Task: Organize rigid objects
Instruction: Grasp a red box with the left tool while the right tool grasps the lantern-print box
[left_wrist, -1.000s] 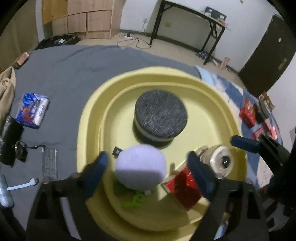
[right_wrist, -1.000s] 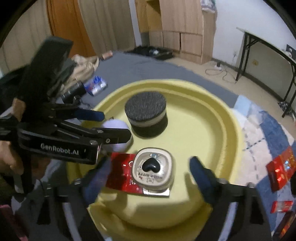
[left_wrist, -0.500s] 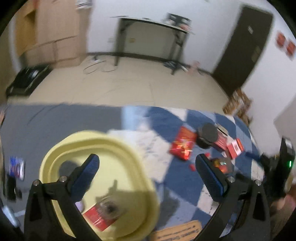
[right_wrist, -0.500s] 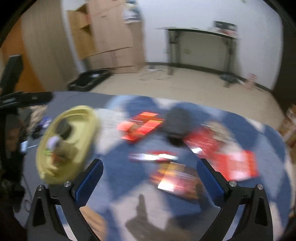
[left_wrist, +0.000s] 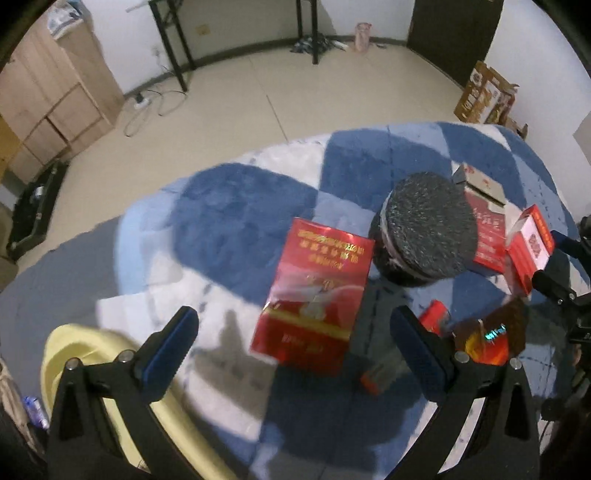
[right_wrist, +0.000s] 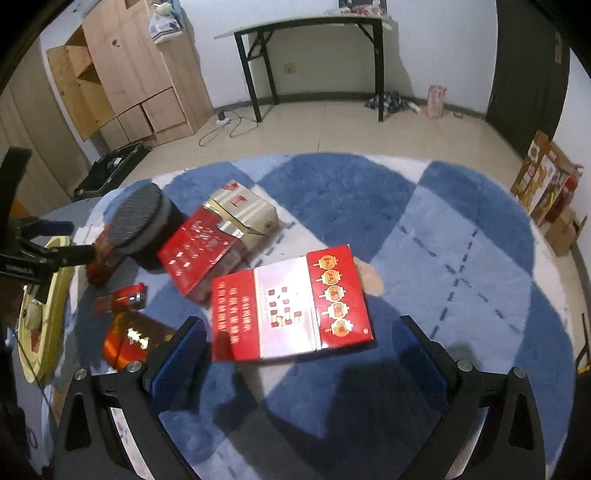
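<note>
My left gripper (left_wrist: 293, 347) is open and empty above a red carton (left_wrist: 314, 295) lying on the blue-and-white rug. A round black tin (left_wrist: 424, 232) stands just right of that carton; it also shows in the right wrist view (right_wrist: 138, 218). My right gripper (right_wrist: 295, 354) is open and empty over a flat red-and-white carton (right_wrist: 291, 306). Another red carton (right_wrist: 199, 251) leans on a grey box (right_wrist: 247, 210). A small red case (right_wrist: 125, 295) and a shiny orange pack (right_wrist: 129, 339) lie at the left. The yellow tray (left_wrist: 92, 354) is at the lower left.
The rug (right_wrist: 443, 240) lies on a bed-like surface with grey cloth (left_wrist: 55, 280) at the left. Wooden cabinets (right_wrist: 129, 81), a black-legged table (right_wrist: 314, 55) and a dark door (right_wrist: 528, 62) stand around the tiled floor. Cardboard boxes (right_wrist: 546, 184) sit at the right.
Both grippers have swung away from the yellow tray and now hover over the rug with the red cartons. They were open throughout.
</note>
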